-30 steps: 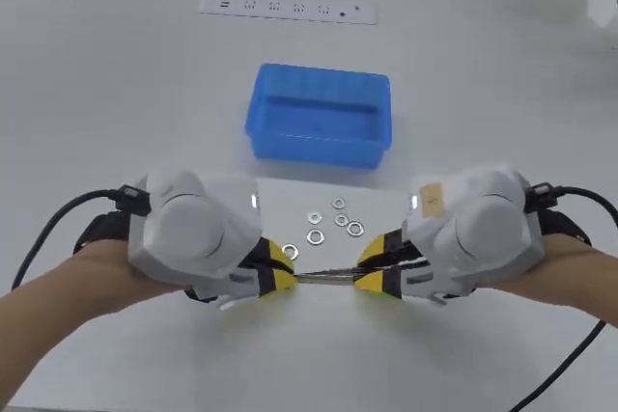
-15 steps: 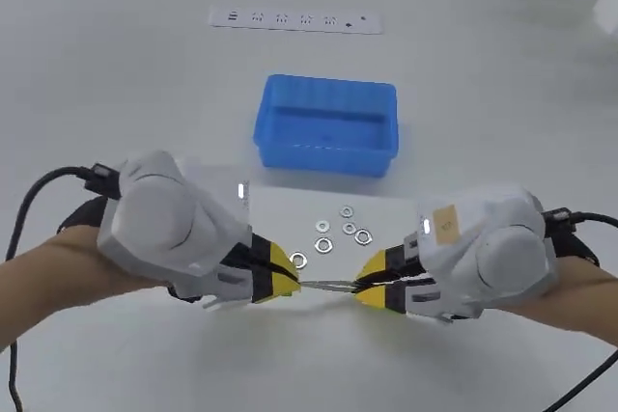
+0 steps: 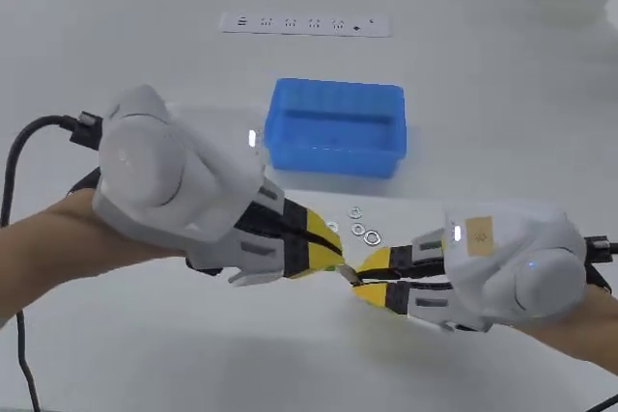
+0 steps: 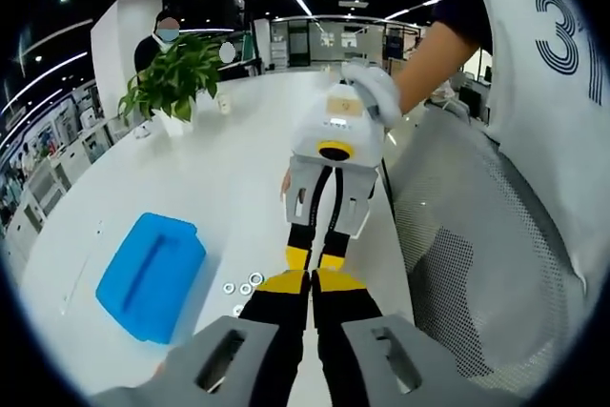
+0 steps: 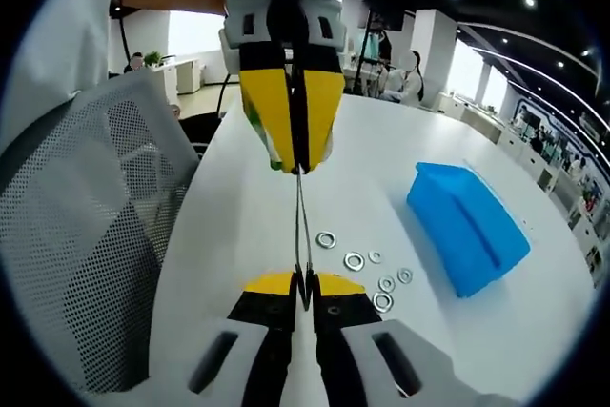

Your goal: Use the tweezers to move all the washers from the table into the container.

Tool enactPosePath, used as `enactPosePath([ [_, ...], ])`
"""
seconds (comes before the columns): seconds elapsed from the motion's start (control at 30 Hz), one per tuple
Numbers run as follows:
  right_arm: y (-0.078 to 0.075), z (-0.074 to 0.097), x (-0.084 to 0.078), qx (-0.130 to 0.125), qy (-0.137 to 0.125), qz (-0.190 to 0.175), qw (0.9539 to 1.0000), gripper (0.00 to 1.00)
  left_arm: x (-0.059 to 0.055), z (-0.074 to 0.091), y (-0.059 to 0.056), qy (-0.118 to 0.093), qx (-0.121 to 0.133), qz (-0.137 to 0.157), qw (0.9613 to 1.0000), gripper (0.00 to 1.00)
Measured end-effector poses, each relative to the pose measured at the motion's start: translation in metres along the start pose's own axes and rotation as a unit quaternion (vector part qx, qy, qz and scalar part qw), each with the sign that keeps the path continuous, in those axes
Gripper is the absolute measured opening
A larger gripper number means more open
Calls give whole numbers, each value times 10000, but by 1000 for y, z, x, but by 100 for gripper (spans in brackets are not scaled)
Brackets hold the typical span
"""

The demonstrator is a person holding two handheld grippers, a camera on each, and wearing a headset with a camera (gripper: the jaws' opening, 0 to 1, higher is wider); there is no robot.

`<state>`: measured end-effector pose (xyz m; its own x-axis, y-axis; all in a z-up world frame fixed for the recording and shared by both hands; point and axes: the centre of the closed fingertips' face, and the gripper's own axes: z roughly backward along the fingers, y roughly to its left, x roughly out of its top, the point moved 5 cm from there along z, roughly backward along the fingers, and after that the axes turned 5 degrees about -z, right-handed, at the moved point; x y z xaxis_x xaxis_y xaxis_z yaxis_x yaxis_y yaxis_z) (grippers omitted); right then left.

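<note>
The left gripper (image 3: 334,258) and right gripper (image 3: 361,281) clamp the thin steel tweezers (image 5: 301,216); small flat silver washers (image 5: 355,260) seem slippery, so pinch a rim.

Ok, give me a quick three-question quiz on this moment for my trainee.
1. How many washers lie on the table in the right gripper view?
2. True or false: the washers are already inside the blue container.
3. Of the left gripper and the right gripper, which is shut on the tweezers? A) left alone B) right alone C) both
Key: 1. six; 2. false; 3. C
</note>
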<state>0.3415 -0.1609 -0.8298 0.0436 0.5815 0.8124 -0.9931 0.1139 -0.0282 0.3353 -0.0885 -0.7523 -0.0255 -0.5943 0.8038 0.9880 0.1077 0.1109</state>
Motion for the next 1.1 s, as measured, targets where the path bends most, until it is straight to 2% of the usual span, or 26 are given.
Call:
enactPosePath([
  [0.07, 0, 3, -2, -13, -21, -19, 10000, 7, 6, -7, 0, -167, -32, 47, 9998, 5],
  [0.23, 2, 6, -3, -30, 11, 136, 9999, 7, 13, -17, -5, -320, -201, -52, 9993, 6],
  [0.4, 0, 6, -4, -42, -55, 74, 9999, 7, 14, -18, -4, -358, -157, -96, 9992, 6],
  [0.57, 2, 7, -4, -1, -29, 225, 9997, 7, 14, -19, -6, -381, -218, -158, 9989, 6],
  [0.67, 1, 7, -4, 12, -22, 222, 9998, 7, 15, -19, -5, -402, -169, -158, 9989, 6],
  [0.77, 0, 8, -4, 17, 0, 233, 9997, 7, 11, -19, -5, -296, -103, -377, 9988, 9],
  [0.83, 0, 8, -5, 16, 3, 224, 9997, 7, 9, -19, -8, -282, -222, -259, 9990, 13],
  [0.93, 0, 9, -6, 10, 11, 217, 9998, 7, 9, -20, -6, -303, -119, -303, 9990, 11],
  [1.0, 0, 10, -7, 1, 15, 191, 9998, 7, 12, -19, -3, -434, -19, -268, 9987, 8],
  [1.1, 0, 11, -7, -8, 16, 165, 9999, 7, 13, -20, -3, -486, -88, -214, 9985, 7],
])
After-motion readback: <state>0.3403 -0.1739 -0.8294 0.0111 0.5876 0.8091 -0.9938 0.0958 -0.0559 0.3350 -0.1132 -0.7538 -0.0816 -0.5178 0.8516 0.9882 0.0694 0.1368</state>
